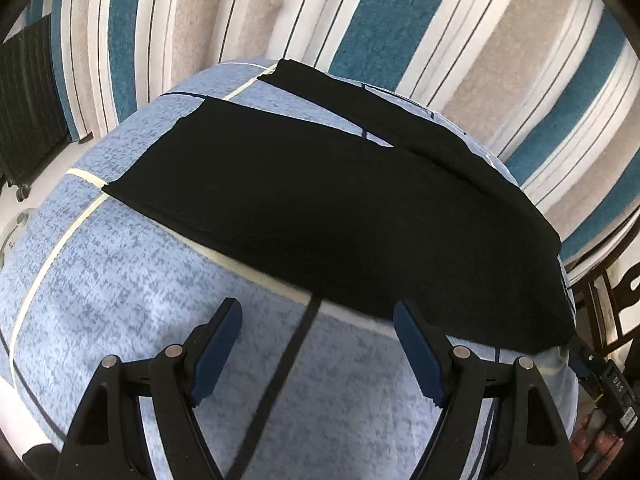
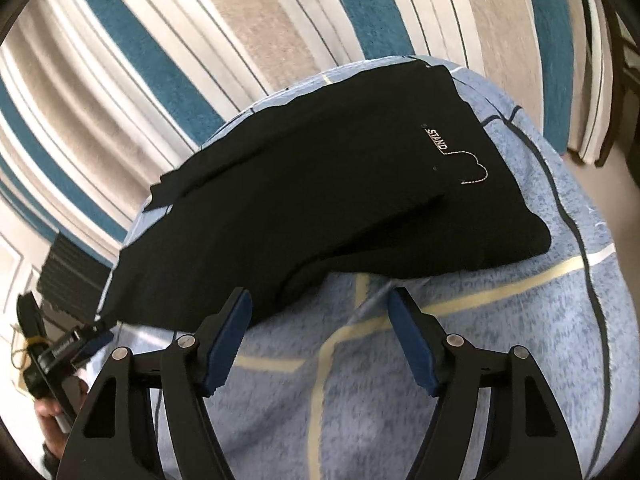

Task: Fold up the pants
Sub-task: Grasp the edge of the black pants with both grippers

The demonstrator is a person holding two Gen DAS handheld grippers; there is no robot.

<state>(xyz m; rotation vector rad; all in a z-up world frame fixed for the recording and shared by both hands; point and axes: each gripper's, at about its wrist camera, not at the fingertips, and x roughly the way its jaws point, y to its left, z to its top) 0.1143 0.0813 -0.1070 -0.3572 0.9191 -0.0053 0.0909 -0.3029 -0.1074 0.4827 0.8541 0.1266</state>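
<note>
Black pants (image 1: 320,200) lie flat on a table covered with a blue checked cloth (image 1: 120,280). Both leg ends point to the far left in the left wrist view. My left gripper (image 1: 316,308) hovers open over the cloth at the pants' near edge, with nothing between its fingers. In the right wrist view the pants (image 2: 320,200) show white "STAND" stitching near the waist at the right. My right gripper (image 2: 319,296) is open just above the near hem, its left fingertip over the black fabric. The left gripper (image 2: 72,348) shows at the lower left by the pants' edge.
A carpet (image 1: 360,12) striped in teal, beige and white lies beyond the round-looking table. A black ribbed unit on castors (image 1: 28,108) stands at the far left. Dark furniture framing (image 1: 616,304) is at the right edge. A hand (image 1: 596,444) holds the other gripper.
</note>
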